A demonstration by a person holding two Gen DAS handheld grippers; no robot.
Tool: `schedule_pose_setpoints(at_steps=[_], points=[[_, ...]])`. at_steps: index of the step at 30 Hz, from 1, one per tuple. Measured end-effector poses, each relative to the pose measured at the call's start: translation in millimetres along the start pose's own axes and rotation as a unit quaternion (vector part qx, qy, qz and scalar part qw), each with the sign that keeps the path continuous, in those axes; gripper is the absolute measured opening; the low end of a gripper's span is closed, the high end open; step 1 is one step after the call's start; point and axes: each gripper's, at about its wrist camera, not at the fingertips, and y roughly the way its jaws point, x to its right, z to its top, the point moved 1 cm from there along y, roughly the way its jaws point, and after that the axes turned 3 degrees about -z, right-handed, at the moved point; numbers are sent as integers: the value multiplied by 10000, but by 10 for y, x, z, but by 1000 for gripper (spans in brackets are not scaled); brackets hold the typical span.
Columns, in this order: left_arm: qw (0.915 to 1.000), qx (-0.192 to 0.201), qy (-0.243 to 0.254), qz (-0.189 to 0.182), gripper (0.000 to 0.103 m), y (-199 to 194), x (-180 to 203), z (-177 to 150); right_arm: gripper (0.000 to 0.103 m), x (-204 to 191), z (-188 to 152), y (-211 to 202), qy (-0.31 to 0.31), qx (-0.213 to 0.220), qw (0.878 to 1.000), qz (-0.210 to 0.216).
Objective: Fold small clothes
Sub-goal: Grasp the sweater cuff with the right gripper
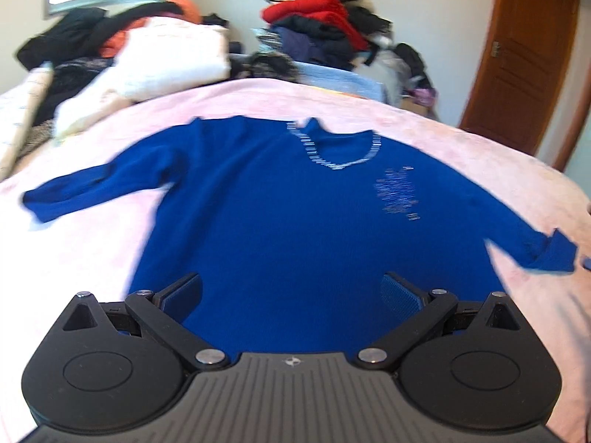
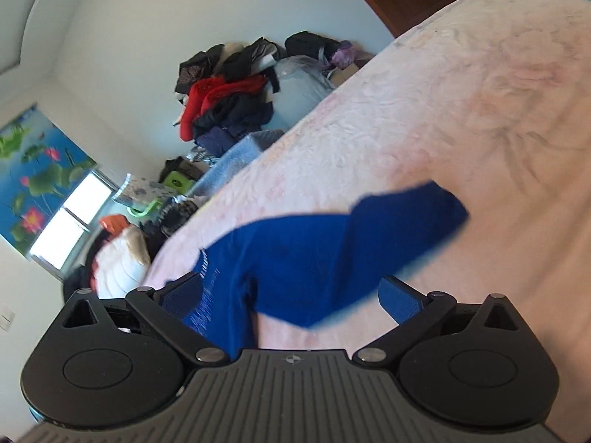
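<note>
Sweater [image 1: 280, 199] flat on pink bedspread [image 1: 461, 155], bare margin all sides. Left gripper [image 1: 291, 295] over hem, right gripper [image 2: 291, 295] over sleeve; both wide, empty.

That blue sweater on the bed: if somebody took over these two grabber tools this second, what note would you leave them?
Left gripper: open, empty, over the hem of the blue sweater.
Right gripper: open, empty, over the sweater's right sleeve.
Sweater lies face up and spread flat on the pink bedspread, both sleeves out, collar toward the far clothes piles.
Done: laid out flat.
Left: every fold; probably start by bringing the sleeves in over the body.
</note>
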Motion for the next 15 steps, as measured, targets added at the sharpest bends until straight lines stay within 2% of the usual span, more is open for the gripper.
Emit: schedule_pose_setpoints(at_steps=[4, 8, 10, 11, 12, 13, 15], points=[[9991, -139, 30, -407, 103, 231, 282, 151, 99, -72, 177, 442, 330, -419, 9982, 260], [9970, -94, 153, -756, 103, 373, 552, 315, 81, -40, 127, 903, 940, -1152, 9889, 64], [9960, -51, 265, -846, 103, 433, 690, 374, 79, -75, 56, 993, 704, -1263, 9890, -325], [9956, -56, 326, -880, 103, 462, 738, 387, 70, -89, 31, 1021, 506, -1251, 9894, -542], [9951, -67, 380, -912, 103, 490, 776, 390, 66, -106, 12, 1033, 310, -1246, 9895, -662], [9947, -80, 428, -931, 103, 523, 811, 386, 61, -108, 5, 1028, 105, -1247, 9896, -713], [9941, -138, 501, -949, 103, 597, 866, 368, 59, -97, 10, 976, -109, -1252, 9894, -730]])
